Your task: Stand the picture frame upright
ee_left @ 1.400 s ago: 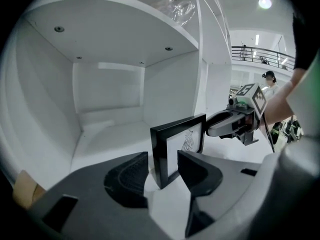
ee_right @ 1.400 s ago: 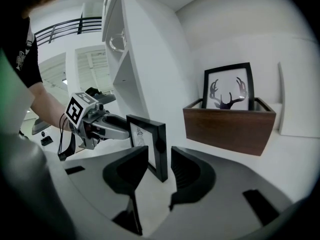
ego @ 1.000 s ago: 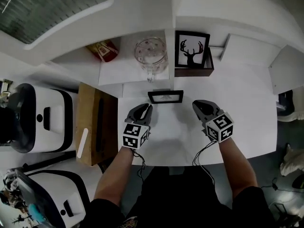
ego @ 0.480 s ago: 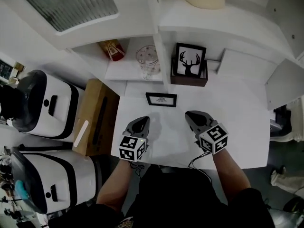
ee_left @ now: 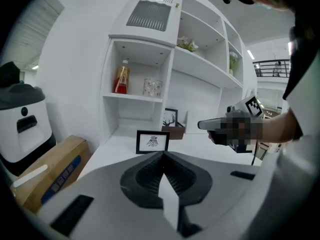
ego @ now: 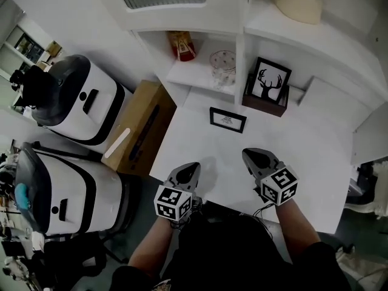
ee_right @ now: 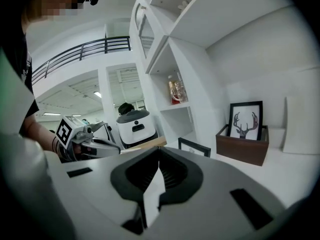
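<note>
White desk [ego: 291,156] — picture frame [ego: 228,119] upright, shelves [ego: 195,77] behind

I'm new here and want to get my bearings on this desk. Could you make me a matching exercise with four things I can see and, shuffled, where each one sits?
Things:
1. small black frame
2. deer picture
3. clear glass
4. cardboard box

Places:
A. in the brown wooden box
B. off the table, beside the white machines
C. on the shelf, near the red bottle
D. standing alone on the white table

Pairs: 1-D, 2-A, 3-C, 4-B.
</note>
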A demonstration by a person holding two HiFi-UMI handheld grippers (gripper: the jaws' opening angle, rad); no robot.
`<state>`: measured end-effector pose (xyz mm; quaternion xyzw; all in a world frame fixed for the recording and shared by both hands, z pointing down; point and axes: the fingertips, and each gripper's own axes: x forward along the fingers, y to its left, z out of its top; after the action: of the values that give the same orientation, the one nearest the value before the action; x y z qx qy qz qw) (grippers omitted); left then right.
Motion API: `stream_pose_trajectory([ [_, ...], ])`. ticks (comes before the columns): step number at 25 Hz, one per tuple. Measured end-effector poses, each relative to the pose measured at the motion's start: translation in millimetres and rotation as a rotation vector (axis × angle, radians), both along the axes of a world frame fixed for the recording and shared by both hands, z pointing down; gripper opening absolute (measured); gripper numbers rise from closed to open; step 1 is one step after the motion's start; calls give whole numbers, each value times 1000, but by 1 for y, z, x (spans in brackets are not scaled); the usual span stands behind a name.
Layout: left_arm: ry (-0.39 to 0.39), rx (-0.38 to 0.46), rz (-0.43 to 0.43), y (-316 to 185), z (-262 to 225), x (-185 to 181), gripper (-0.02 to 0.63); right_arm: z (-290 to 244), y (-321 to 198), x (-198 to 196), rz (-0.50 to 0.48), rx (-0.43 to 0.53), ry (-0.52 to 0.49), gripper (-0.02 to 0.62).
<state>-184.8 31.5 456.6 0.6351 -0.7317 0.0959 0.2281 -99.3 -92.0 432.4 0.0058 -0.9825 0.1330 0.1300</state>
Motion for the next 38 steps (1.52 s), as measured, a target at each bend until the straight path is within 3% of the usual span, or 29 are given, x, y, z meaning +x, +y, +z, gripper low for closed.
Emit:
stream_pose_trajectory([
  [6,64,-4,-18,34,5,2,5,-4,36,0,8,9,5,5],
  [23,48,56,305,127,-28,-27,5,-37,160,6,394,21,-37,3],
  [32,69,66,420,175,-25,-15,5,-29,229,30,510,27,2,3],
  [38,83,72,426,192,-20,-11,5,-25,248,41,538,33,27,3],
])
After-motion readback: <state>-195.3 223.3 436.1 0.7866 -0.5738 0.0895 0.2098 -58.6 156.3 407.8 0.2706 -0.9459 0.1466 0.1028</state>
